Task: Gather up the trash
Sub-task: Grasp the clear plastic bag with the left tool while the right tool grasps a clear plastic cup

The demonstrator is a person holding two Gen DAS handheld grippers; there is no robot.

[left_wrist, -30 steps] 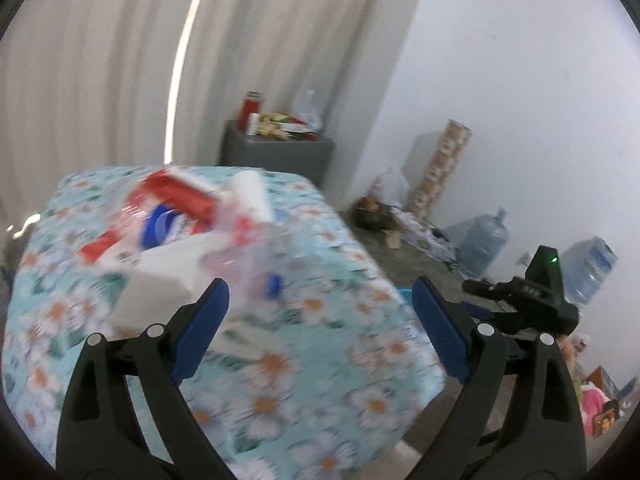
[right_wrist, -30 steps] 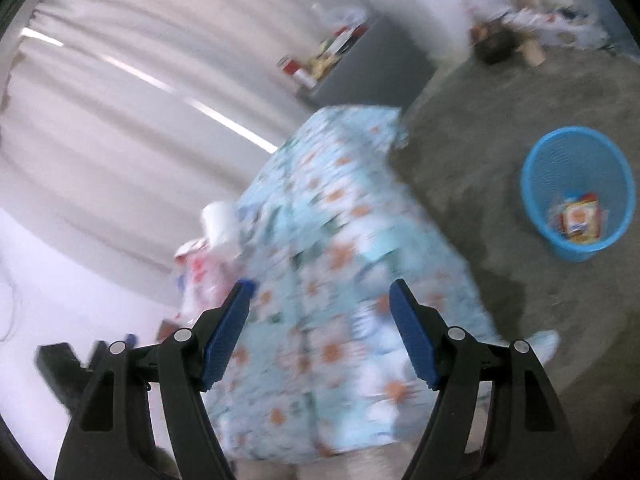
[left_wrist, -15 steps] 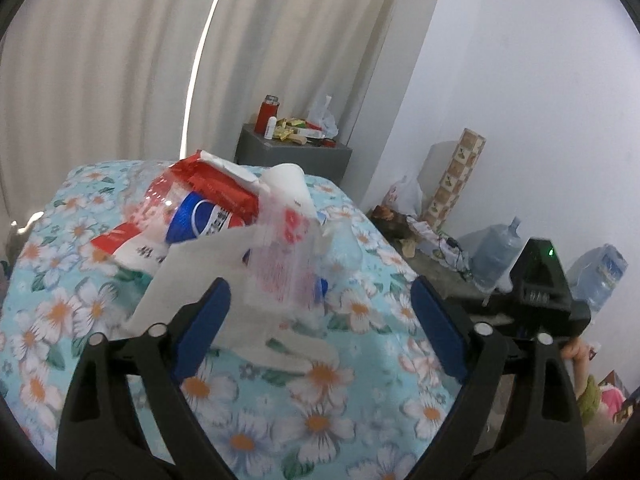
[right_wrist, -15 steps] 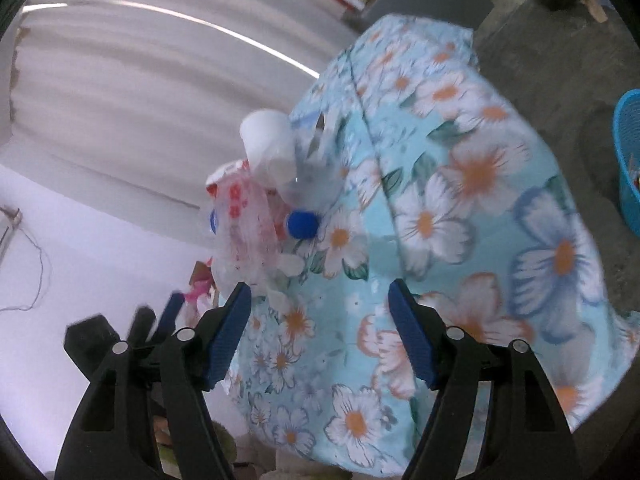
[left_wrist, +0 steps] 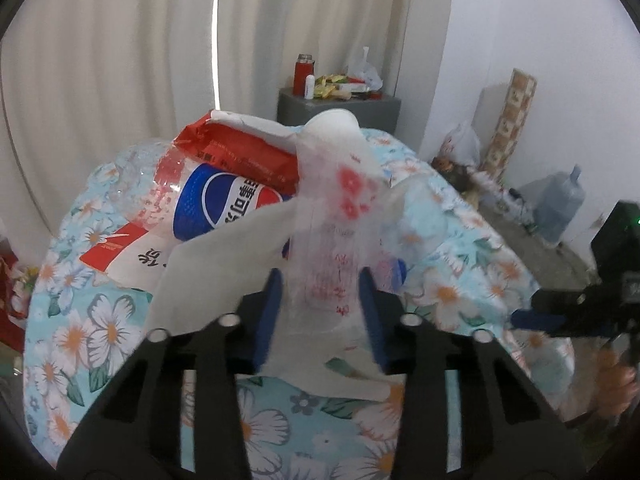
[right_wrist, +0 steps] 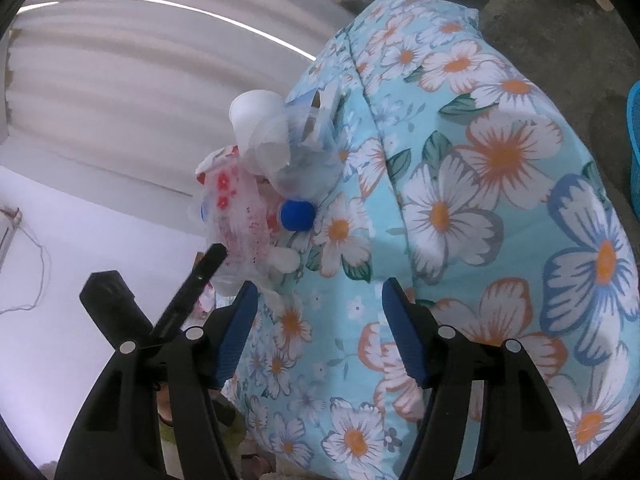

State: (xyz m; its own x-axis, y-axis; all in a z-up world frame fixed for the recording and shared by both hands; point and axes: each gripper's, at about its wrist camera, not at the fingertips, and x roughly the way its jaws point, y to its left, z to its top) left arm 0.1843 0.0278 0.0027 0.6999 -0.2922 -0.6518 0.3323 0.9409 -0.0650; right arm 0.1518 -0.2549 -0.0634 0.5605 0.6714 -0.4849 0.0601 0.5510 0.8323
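- Clear plastic wrapper (left_wrist: 334, 240) with red print stands in the trash pile, mid floral-clothed table (left_wrist: 460, 280).
- Left gripper (left_wrist: 320, 300) jaws have just been closing, now pinching the wrapper.
- Right gripper (right_wrist: 320, 328) gapes empty over the cloth's near edge.

Daylight, soft and even; a bright vertical slit glows where the pale pleated curtains (left_wrist: 120, 60) part, blown out to white. White plaster wall (left_wrist: 532, 20) evenly lit, no hard shadows. Strong fisheye bending: the slit curves into an arc in the right wrist view, dark vignette at corners. Translucent red-printed plastic wrapper (left_wrist: 340, 240) slightly smeared; the lower rim of both views is soft.
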